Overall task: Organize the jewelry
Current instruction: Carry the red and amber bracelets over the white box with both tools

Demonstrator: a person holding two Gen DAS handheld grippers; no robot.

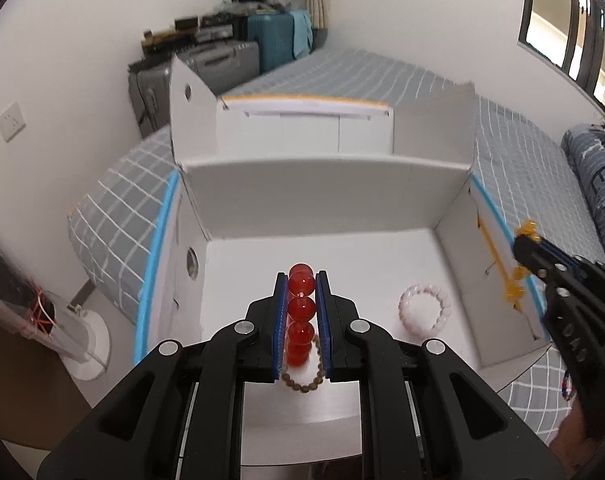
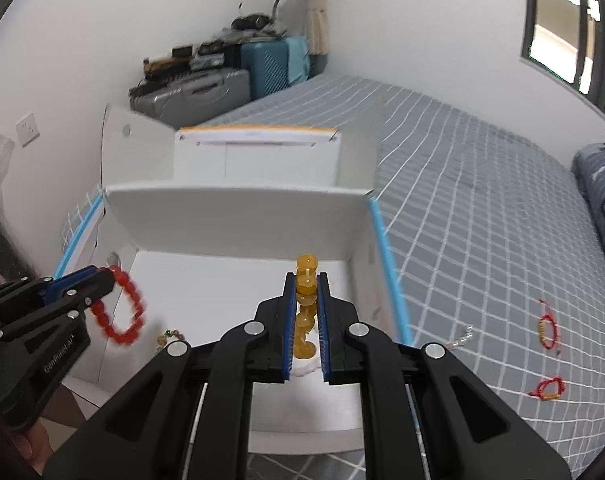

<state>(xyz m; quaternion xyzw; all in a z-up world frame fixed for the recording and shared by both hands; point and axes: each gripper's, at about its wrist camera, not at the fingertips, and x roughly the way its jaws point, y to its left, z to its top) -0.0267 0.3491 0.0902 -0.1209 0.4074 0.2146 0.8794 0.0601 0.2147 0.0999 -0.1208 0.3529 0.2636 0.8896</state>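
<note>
My left gripper (image 1: 302, 280) is shut on a red bead bracelet (image 1: 301, 308), which hangs over the floor of an open white box (image 1: 326, 184). In the right wrist view the left gripper (image 2: 106, 276) comes in from the left with the red bracelet (image 2: 120, 312) dangling by the box's left wall. My right gripper (image 2: 306, 280) is shut on a yellow bead bracelet (image 2: 305, 312) above the box (image 2: 238, 216). From the left wrist the right gripper (image 1: 520, 240) and its yellow bracelet (image 1: 516, 284) show at the box's right wall.
A pale pink bead bracelet (image 1: 425, 307) and a brown small-bead bracelet (image 1: 302, 380) lie on the box floor. Two red cord bracelets (image 2: 547, 332) (image 2: 548, 389) and a silvery piece (image 2: 462, 336) lie on the grey checked bed (image 2: 482, 200). Suitcases (image 2: 206, 88) stand at the far wall.
</note>
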